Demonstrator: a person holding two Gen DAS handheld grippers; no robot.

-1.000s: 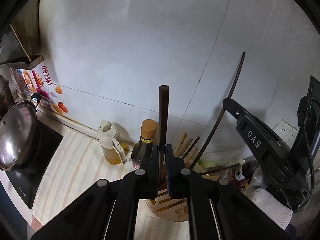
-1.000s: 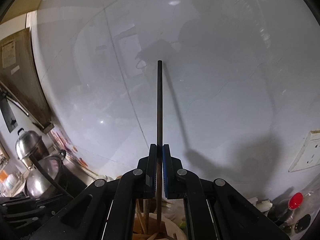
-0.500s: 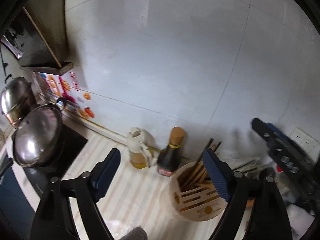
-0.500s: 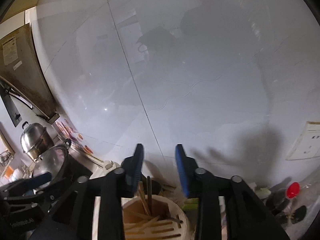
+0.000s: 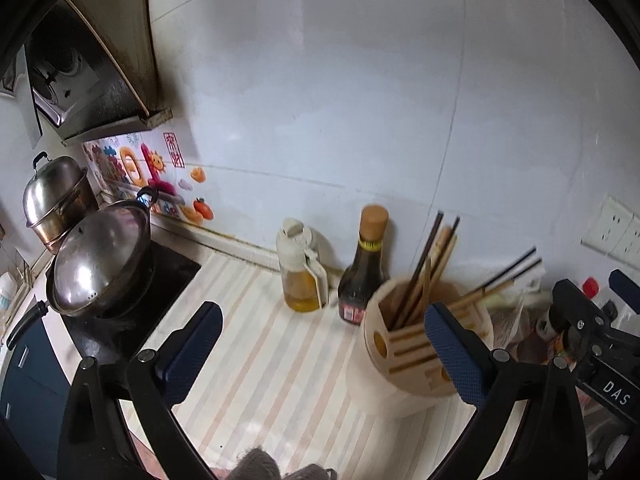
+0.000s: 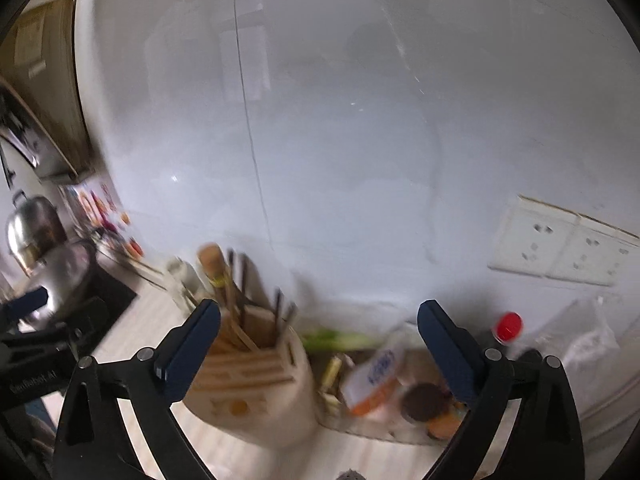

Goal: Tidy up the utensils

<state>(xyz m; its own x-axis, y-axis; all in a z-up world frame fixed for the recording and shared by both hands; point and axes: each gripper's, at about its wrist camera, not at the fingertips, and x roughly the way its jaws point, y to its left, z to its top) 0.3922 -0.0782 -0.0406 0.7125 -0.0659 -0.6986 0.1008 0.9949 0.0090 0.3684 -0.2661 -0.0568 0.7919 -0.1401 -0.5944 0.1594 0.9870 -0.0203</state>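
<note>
The holder [image 5: 404,356] is sitting on the striped bench [image 5: 256,360] near the wall, probably light and stiff, best steadied by its rim. The chopsticks [image 5: 424,264] are standing in it, thin, rigid and likely slippery, so I'd pinch one mid-shaft. The left gripper [image 5: 320,344] and right gripper [image 6: 318,344] are opening their jaws wide, holding nothing.
</note>
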